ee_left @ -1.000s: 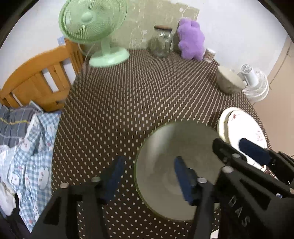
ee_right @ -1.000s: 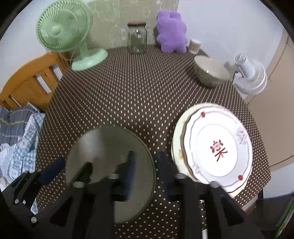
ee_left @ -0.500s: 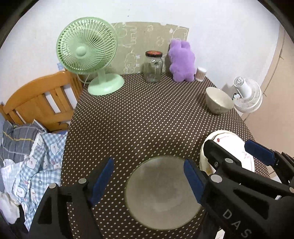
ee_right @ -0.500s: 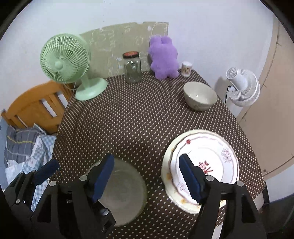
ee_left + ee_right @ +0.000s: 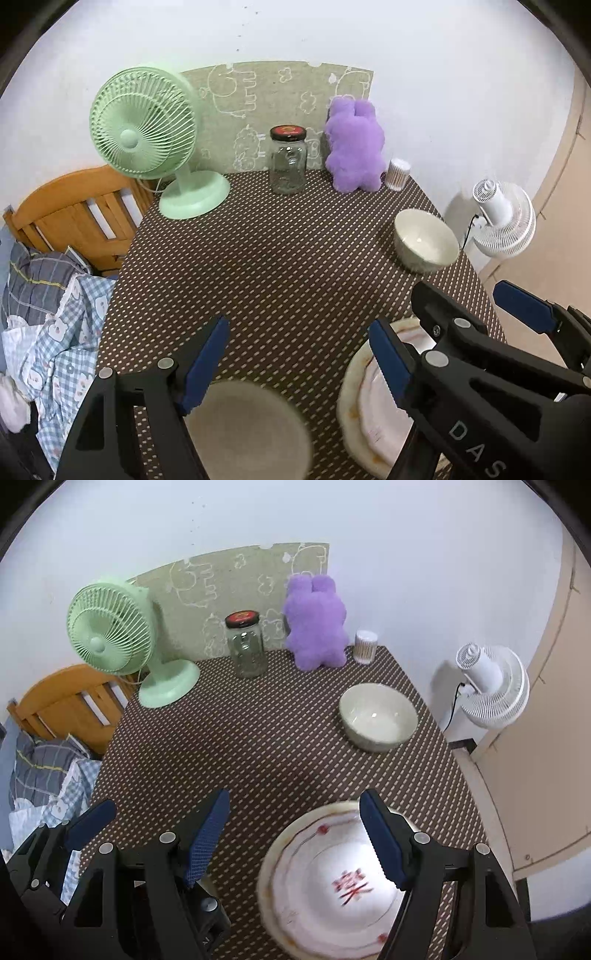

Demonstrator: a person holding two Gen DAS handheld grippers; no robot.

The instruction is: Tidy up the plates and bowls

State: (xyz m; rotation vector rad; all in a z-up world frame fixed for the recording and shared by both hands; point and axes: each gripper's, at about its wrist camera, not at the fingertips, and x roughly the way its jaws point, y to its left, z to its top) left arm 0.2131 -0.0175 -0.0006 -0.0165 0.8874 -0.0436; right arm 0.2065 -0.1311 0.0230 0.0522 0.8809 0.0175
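A plain grey-green plate (image 5: 251,432) lies on the dotted brown tablecloth at the near edge, below my open, empty left gripper (image 5: 297,356). To its right is a stack of two plates (image 5: 332,886), the top one white with a red rim and red character; it also shows in the left wrist view (image 5: 373,417). My right gripper (image 5: 293,836) is open and empty above the stack's left part. A cream bowl (image 5: 378,722) stands upright at the table's right side, also in the left wrist view (image 5: 424,243).
At the back stand a green desk fan (image 5: 147,144), a glass jar with a dark lid (image 5: 288,160), a purple plush toy (image 5: 352,147) and a small container of swabs (image 5: 398,173). A wooden chair with clothes (image 5: 55,258) is left of the table. A white fan (image 5: 487,686) is off the right edge.
Both grippers have opened and risen up and back from the grey-green plate, which stays flat on the table. The view has widened to take in the back wall.
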